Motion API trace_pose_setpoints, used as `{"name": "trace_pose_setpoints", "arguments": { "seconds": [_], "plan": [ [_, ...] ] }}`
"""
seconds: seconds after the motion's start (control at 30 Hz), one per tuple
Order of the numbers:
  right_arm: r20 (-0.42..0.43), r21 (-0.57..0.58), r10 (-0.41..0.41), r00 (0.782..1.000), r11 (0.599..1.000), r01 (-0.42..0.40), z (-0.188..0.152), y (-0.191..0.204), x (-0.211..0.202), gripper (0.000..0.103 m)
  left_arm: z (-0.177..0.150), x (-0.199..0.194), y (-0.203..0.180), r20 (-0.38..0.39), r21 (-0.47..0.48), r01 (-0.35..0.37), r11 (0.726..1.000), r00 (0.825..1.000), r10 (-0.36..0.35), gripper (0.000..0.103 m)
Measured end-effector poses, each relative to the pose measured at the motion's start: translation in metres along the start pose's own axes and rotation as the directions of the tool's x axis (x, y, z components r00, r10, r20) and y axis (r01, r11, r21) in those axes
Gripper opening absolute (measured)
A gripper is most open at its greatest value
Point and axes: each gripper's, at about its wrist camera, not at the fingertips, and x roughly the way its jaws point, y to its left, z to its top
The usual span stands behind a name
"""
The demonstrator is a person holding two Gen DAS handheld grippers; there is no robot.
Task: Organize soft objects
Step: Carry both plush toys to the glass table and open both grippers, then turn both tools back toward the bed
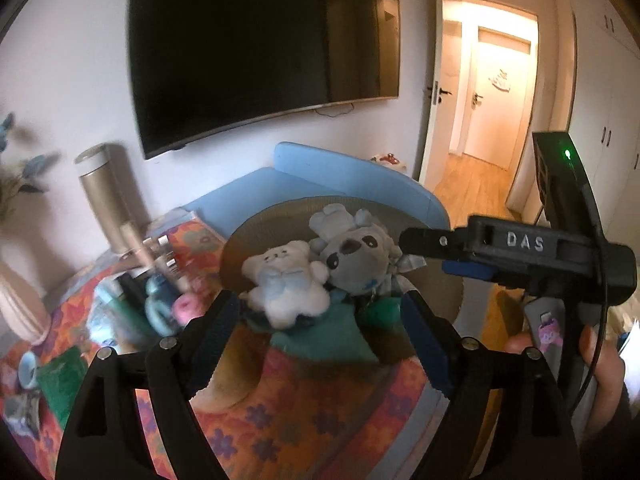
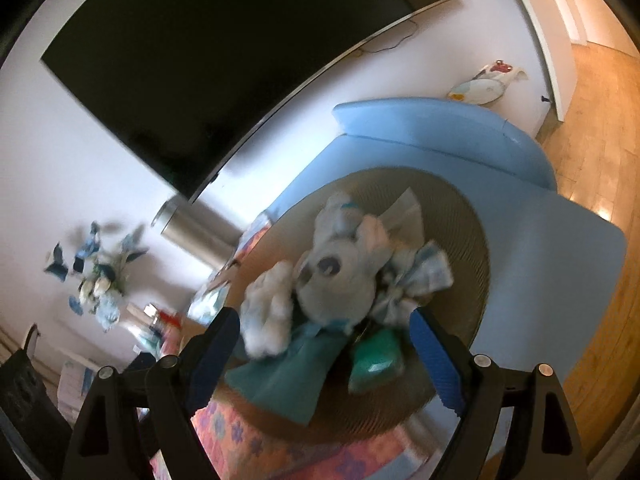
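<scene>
The soft things are heaped together in a shallow round woven tan basket [image 1: 436, 280]: a small white plush bear with a pale blue belly [image 1: 286, 286] leaning against a grey plush koala with dark eye patches [image 1: 354, 258], a teal cloth [image 1: 320, 338] spilling over the near rim, and a green squashy block [image 2: 378, 356] beside it. The left gripper [image 1: 320, 312] hovers just short of the pile, jaws spread wide and empty; the right gripper [image 2: 324, 334] looks down on the same heap, likewise spread and holding nothing. The likely trouble is that both reach for one crowded spot: the fingers could knock together, or a jaw could catch the trailing cloth and drag the bear out onto the flowered orange tablecloth [image 1: 304, 420], near the clutter beside the tall gold flask [image 1: 106, 192].
</scene>
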Motion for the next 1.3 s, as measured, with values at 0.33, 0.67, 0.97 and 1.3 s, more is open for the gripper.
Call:
{"name": "trace_pose_setpoints", "arguments": {
  "seconds": [0.33,0.67,0.97,1.3],
  "plan": [
    [-0.041,-0.214,0.076,0.996,0.973,-0.083,-0.049,0.086,-0.026,0.086,-0.034,-0.067,0.058,0.048,-0.143,-0.046,0.989,0.997,0.054,0.082],
    [-0.162,-0.514,0.109,0.981,0.839,-0.178,-0.132,0.199,-0.005,0.086,-0.100,-0.137,0.161,0.060,-0.367,-0.210,0.906,0.967,0.249,0.084],
    [-0.313,-0.519,0.067,0.948,0.824,-0.229,-0.188,0.231,0.078,0.086,-0.183,-0.145,0.264,-0.130,-0.485,-0.394,0.781,0.915,0.381,0.084],
    [-0.254,-0.619,-0.101,0.962,0.781,-0.081,-0.228,0.231,0.157,0.086,-0.241,-0.136,0.306,-0.222,-0.584,-0.436,0.685,0.897,0.382,0.084]
  ]
}}
